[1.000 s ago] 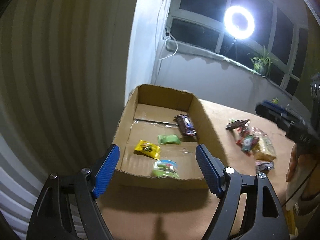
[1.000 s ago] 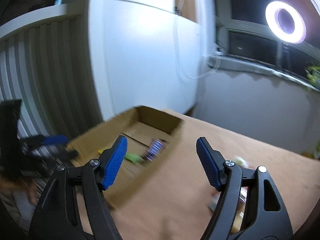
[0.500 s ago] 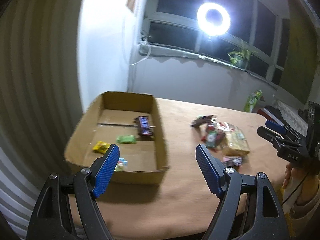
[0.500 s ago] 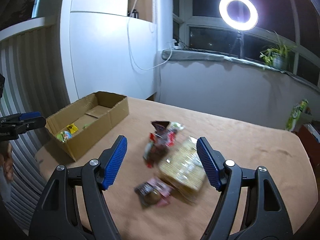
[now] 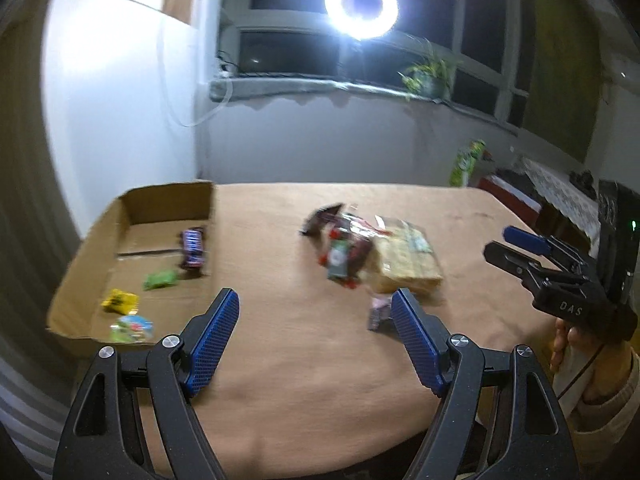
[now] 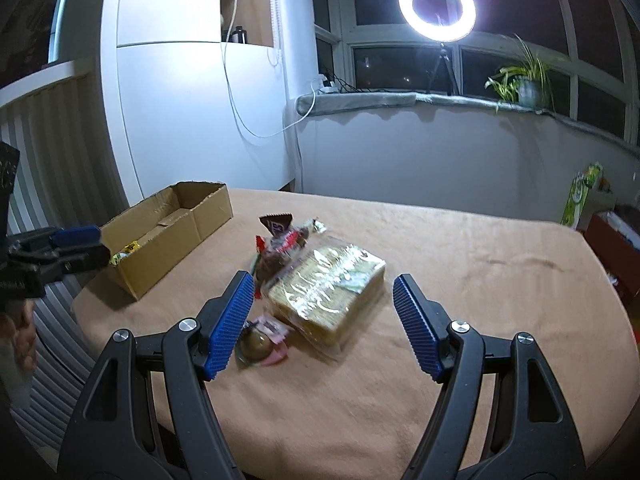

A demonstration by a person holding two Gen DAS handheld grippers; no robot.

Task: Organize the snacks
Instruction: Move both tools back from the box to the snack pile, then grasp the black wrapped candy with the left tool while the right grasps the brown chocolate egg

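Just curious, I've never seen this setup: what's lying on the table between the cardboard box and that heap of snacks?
Nothing: in both wrist views, only bare tan tablecloth separates the cardboard box from the snack pile.

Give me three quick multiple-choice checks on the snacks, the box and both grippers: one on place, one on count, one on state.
1. Where does the clear-wrapped cracker pack lie?
A. in the box
B. on the table, right of the box
C. on the windowsill

2. How many snacks lie in the box?
A. one
B. four
C. seven

3. How do the grippers stand?
A. both open, holding nothing
B. left shut on a candy
C. right shut on the pack

Answers:
1 B: the right wrist view shows it on the table, apart from the box.
2 B: the left wrist view shows a dark bar, a green packet, a yellow one and a pale one.
3 A: the left gripper and right gripper have wide, empty gaps.
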